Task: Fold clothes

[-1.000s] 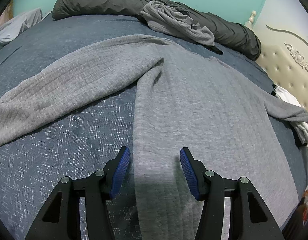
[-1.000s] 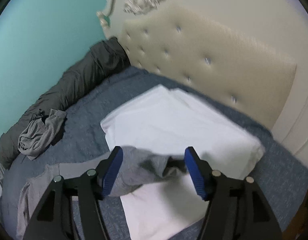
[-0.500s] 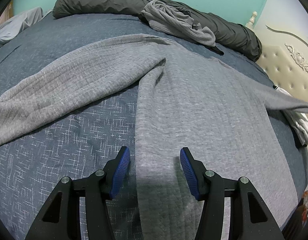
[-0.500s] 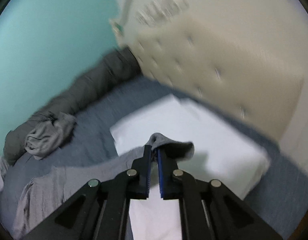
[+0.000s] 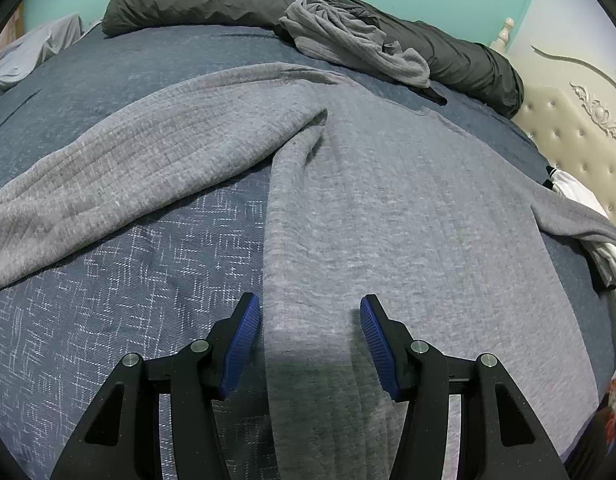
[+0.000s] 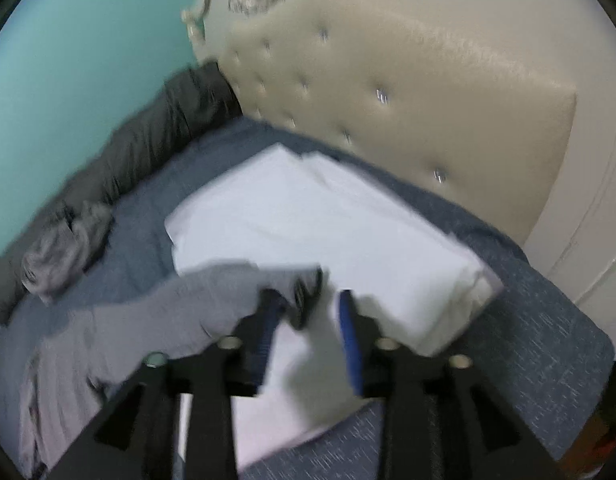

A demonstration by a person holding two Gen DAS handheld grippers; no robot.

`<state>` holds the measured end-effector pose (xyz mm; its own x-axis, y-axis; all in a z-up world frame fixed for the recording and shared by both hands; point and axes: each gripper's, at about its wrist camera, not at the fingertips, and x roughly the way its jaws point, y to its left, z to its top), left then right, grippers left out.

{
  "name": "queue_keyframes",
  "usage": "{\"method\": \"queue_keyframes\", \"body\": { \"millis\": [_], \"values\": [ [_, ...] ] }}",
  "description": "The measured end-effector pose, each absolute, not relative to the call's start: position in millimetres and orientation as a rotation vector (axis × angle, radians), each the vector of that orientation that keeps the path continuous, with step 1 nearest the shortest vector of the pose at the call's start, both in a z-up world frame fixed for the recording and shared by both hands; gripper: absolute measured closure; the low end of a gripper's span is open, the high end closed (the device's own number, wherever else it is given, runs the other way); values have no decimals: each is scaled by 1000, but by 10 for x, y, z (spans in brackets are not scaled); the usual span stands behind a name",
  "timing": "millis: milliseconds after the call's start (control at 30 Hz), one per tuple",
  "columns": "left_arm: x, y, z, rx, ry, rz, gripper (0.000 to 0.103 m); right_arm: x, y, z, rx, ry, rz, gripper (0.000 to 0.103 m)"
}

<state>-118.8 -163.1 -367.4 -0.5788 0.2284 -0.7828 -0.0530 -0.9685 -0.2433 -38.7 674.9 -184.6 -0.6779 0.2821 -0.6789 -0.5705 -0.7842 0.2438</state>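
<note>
A grey knit long-sleeved top (image 5: 388,208) lies spread on the blue bed cover (image 5: 107,300). One sleeve (image 5: 107,184) runs out to the left, and the other sleeve (image 5: 576,220) reaches right onto the pillow. My left gripper (image 5: 310,320) hovers open over the top's lower left edge, holding nothing. In the blurred right wrist view, my right gripper (image 6: 308,312) stands open above the white pillow (image 6: 328,208). The sleeve end (image 6: 211,296) lies loose by its left finger.
A crumpled grey garment (image 5: 348,44) rests against a rolled dark duvet (image 5: 227,4) along the teal wall. A cream tufted headboard (image 6: 428,100) rises right behind the pillow. Pale cloth (image 5: 27,48) lies at the far left corner.
My right gripper shut on the sleeve end half a second ago and has since opened, letting the sleeve drop onto the pillow. The left gripper has stayed still and open.
</note>
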Motion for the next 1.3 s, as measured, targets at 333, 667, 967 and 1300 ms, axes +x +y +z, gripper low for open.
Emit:
{"method": "queue_keyframes", "body": {
  "millis": [333, 667, 967, 1300],
  "values": [
    [-1195, -1638, -3669, -1350, -295, 2641, 46, -666, 6675, -1758, -939, 634, 2419, 49],
    [-1192, -1652, -3662, -1345, -299, 2642, 46, -635, 6459, -1683, -951, 512, 2496, 99],
    [-1182, -1624, -3646, -1344, -293, 2638, 46, -336, 6500, -2005, -1141, 416, 2464, 99],
    [-1198, -1629, -3652, -1346, -294, 2637, 46, -223, 6685, -1764, -903, 611, 2506, 65]
  ]
}}
